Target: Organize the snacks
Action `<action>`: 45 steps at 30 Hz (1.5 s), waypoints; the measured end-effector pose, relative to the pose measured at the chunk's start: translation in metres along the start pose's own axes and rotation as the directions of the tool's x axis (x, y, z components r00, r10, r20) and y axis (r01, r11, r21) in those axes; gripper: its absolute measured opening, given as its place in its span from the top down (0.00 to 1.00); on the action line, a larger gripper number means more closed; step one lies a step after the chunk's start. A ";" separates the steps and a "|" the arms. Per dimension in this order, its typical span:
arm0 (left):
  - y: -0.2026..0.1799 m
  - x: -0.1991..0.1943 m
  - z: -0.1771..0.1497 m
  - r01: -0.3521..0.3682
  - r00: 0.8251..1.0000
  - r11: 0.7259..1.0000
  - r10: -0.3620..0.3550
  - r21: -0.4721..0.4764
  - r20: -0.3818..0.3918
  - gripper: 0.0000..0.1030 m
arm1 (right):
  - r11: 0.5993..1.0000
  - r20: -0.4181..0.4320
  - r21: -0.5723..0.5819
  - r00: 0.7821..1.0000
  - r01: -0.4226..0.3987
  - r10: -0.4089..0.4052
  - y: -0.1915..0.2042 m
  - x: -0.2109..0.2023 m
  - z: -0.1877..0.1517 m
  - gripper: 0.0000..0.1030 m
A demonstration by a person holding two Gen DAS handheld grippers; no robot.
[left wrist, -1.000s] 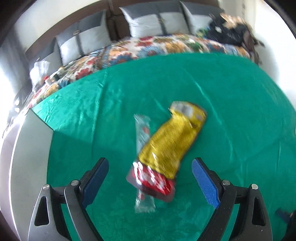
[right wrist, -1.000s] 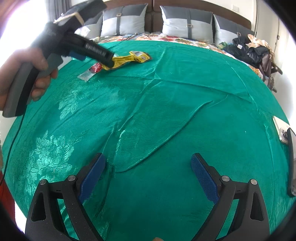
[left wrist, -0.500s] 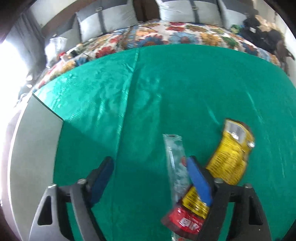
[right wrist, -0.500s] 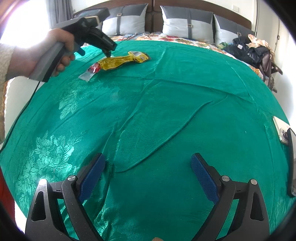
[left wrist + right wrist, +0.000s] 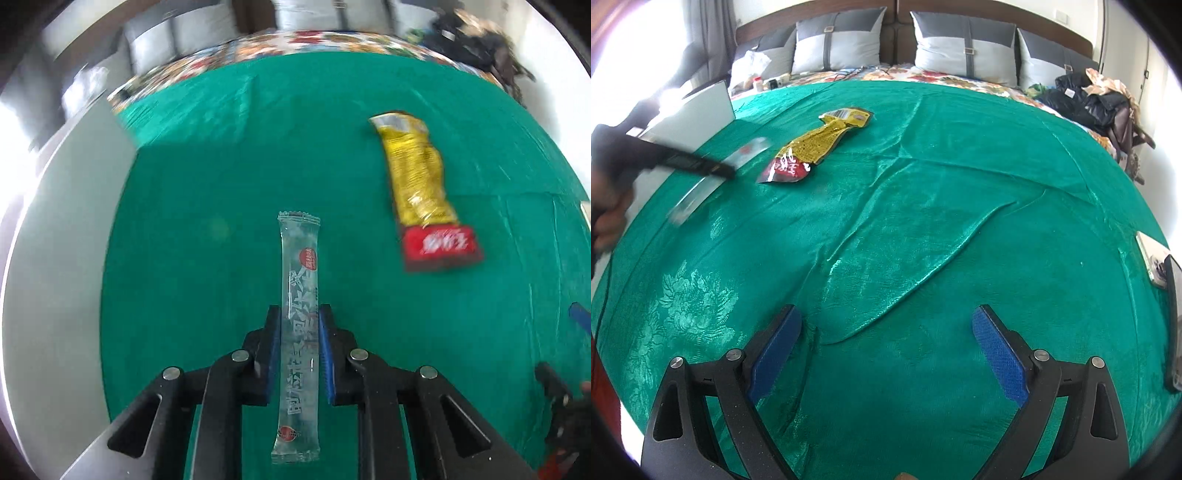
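The left gripper (image 5: 300,343) is clenched on a long clear plastic snack sachet with white print (image 5: 300,317), gripping it near its middle, both ends sticking out past the blue pads (image 5: 326,354). A crinkled yellow snack packet with a red end (image 5: 812,146) lies on the green satin bedspread (image 5: 923,221), well apart to the right of the sachet. The right gripper (image 5: 886,343) hangs released over bare bedspread, its jaws spread wide. Grey pillows (image 5: 960,44) line the headboard.
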State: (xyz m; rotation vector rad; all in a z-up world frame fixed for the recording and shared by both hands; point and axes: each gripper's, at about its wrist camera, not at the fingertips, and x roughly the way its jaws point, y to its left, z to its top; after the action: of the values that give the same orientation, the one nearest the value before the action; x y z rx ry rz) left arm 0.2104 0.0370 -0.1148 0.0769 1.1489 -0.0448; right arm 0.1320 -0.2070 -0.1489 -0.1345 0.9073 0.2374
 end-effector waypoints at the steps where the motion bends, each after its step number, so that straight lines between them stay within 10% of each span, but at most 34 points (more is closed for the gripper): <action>1: 0.013 -0.005 -0.012 0.007 1.000 0.999 -0.007 -0.045 0.009 0.82 | 1.000 0.000 0.000 1.000 0.000 0.000 0.000 0.000 0.000 0.07; 6: 0.049 -0.017 -0.046 0.095 0.993 0.980 -0.081 -0.177 0.085 0.77 | 1.000 0.000 -0.001 1.000 0.000 0.000 -0.001 0.000 0.000 0.07; 10: 0.052 -0.016 -0.055 0.058 0.994 0.982 -0.040 -0.180 0.101 0.09 | 1.000 0.001 0.001 1.000 0.004 -0.004 0.000 0.001 0.001 0.07; 45: 0.052 -0.004 -0.068 -0.021 0.978 0.987 0.053 -0.157 0.201 0.00 | 1.000 -0.005 0.019 1.000 0.021 -0.021 -0.001 -0.002 0.000 0.06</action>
State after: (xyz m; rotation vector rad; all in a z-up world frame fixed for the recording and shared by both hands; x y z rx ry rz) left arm 0.1507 0.0943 -0.1370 -0.0428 0.9409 0.0680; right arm 0.1309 -0.2085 -0.1475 -0.1269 0.9122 0.2088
